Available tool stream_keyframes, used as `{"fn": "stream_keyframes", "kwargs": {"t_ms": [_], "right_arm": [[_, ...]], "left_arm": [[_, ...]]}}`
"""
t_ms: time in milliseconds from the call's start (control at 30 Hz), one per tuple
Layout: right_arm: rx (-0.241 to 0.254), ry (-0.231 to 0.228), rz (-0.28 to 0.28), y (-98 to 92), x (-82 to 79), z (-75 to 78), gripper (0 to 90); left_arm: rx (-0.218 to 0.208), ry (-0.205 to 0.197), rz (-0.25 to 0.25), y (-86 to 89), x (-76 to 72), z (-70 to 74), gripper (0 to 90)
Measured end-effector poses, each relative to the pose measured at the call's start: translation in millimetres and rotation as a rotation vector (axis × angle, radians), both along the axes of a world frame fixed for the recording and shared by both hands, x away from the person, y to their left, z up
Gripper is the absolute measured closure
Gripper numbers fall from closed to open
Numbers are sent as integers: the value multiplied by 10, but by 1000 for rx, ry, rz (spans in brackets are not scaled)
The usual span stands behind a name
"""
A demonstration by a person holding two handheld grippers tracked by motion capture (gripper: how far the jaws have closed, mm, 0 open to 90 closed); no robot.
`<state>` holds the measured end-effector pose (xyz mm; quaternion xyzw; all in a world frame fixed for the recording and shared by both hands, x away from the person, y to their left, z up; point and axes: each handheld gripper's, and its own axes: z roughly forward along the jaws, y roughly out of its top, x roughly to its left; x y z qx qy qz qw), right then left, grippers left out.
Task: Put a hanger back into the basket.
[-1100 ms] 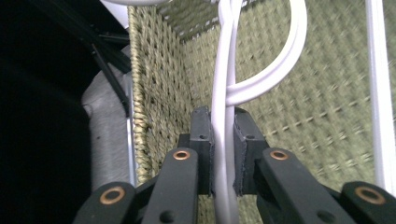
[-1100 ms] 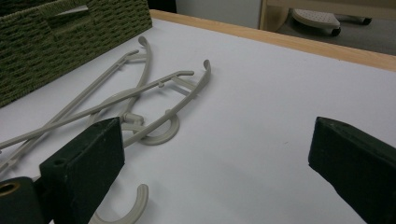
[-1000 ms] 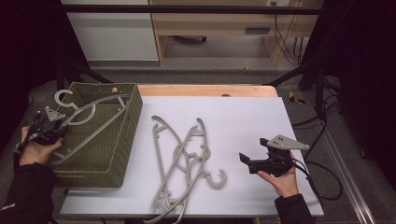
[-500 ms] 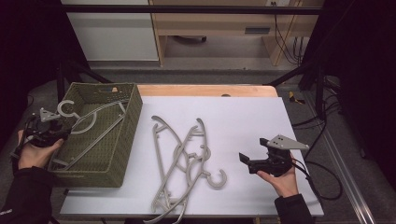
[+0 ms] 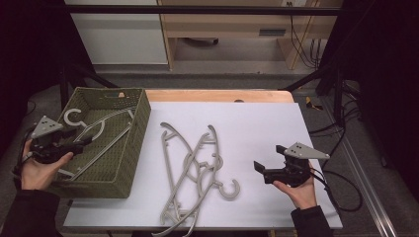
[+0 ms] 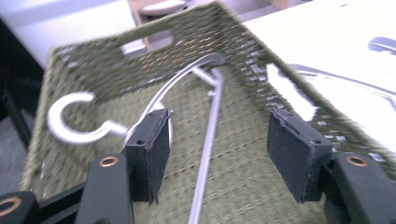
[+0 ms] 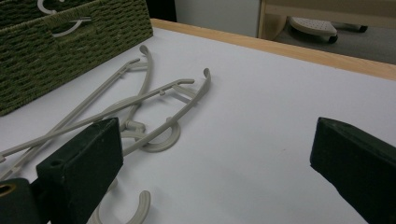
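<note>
On the near part of the white table, a loose pile of grey plastic hangers lies flat, crossing over each other, with one hook curling toward the right side. To the right of this pile, well apart from it, the person's right hand holds the right gripper low over the bare table. Its jaws are spread wide and there is nothing between them; in the right gripper view the hangers lie beyond the jaws.

At the left edge of the table stands a green woven basket. The left hand holds the left gripper at the near left part of the basket, pointing into it. Its jaws are also apart. In the left gripper view one pad is just beside the neck of a light hanger which lies inside the basket, but this view is blurred and it cannot be told if they touch. The hanger's hook points to the far left corner of the basket.

Behind the table are a wooden edge and pale furniture.
</note>
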<state>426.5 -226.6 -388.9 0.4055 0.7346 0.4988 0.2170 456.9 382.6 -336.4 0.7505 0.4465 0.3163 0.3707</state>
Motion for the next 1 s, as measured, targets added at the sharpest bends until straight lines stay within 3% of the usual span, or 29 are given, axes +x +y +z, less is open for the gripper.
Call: {"fn": "stream_keyframes", "kwargs": {"t_ms": [267,400,533,833,1000], "right_arm": [[-4,0,1,3,-4,-3,27],[-5,-1,0,1,-6,-3,27],[-12,-2,1,0,-9,-5,26],[-10,-8,-6,-17,-24,1,26],[1,-9,-7,-19,-35,4,26]], "left_arm": [[-53,-48,-77,-398,-191,35,384],[-84,-41,-112,-612,-266,15,334],[-89,-23,-151,-797,-327,-6,286],[-101,-27,-240,-1170,-462,-98,225],[-96,-4,-284,-1355,-525,-179,206]]}}
